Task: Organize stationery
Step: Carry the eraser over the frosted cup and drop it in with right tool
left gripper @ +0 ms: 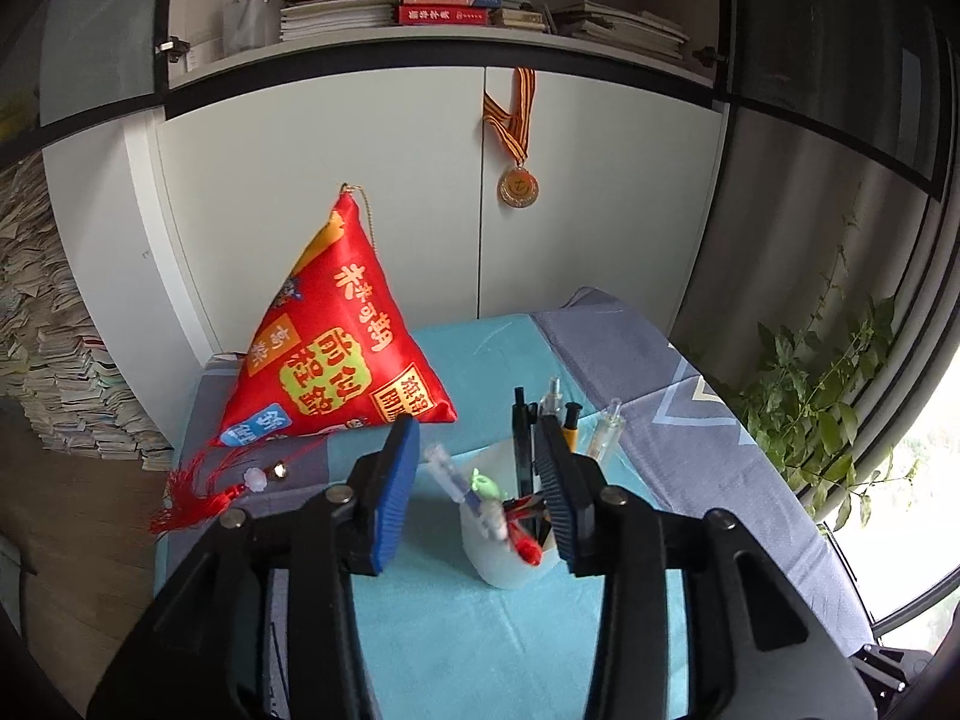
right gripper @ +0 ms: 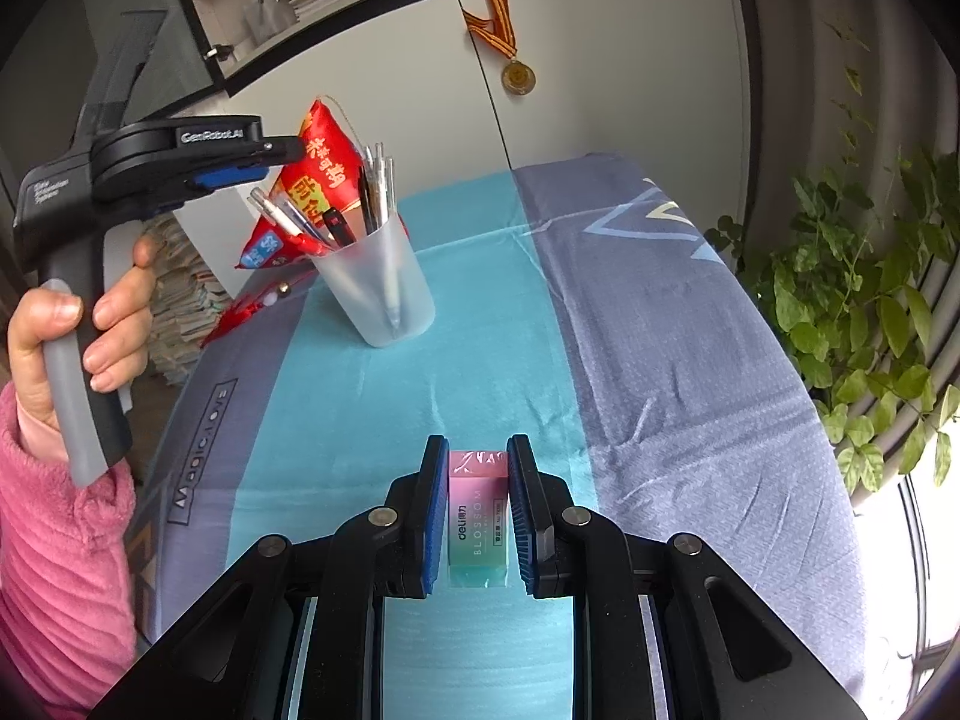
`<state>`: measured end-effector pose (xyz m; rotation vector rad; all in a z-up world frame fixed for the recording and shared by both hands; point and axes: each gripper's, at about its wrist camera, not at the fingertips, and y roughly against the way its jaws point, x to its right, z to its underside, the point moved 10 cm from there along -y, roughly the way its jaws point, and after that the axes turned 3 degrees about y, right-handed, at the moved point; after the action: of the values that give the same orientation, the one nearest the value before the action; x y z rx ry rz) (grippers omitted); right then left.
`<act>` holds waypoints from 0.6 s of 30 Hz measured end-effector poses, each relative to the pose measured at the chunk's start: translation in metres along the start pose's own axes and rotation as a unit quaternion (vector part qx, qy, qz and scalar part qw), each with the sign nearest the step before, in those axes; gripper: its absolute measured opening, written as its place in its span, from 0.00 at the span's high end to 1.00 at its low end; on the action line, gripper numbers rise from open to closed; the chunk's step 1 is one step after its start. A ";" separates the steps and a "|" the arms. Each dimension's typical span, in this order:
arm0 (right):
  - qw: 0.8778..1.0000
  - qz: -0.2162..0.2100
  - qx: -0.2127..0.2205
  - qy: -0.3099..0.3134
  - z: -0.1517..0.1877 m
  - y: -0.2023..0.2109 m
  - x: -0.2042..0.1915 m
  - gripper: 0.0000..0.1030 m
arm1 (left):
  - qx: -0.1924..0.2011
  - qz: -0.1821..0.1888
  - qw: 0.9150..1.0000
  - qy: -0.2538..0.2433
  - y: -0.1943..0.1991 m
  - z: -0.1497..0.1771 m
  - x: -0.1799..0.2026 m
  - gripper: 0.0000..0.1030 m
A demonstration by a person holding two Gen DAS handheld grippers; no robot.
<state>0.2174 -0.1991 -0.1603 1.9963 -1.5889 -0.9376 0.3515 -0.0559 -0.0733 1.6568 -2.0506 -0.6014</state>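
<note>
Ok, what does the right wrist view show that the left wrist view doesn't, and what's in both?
Only the right wrist view: the right gripper shut on the eraser, the person's hand on the left gripper's handle, and a pink sleeve.

Only the left wrist view: the left gripper head-on, its jaws apart with nothing between the pads, just above the cup, plus the red tassel.

Both: the frosted cup of pens, the red pillow, the medal, the blue cloth and the plant.
</note>
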 end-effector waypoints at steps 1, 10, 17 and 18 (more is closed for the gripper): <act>1.000 0.000 0.000 0.001 0.000 0.000 -0.001 0.80 | 0.006 -0.003 1.000 0.004 0.005 0.004 -0.006 0.62; 1.000 -0.003 0.006 0.017 -0.017 -0.002 -0.021 0.80 | 0.036 -0.038 0.998 0.036 0.018 0.040 -0.054 0.54; 0.999 -0.003 0.028 0.030 -0.049 -0.003 -0.042 0.80 | 0.030 -0.046 0.998 0.035 0.004 0.059 -0.067 0.53; 0.999 -0.003 0.032 0.032 -0.055 -0.004 -0.045 0.80 | 0.027 -0.045 0.998 0.034 0.001 0.062 -0.066 0.53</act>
<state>0.2545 -0.1594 -0.1142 2.0535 -1.5965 -0.8257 0.3271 0.0131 -0.1269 1.7836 -1.9705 -0.5161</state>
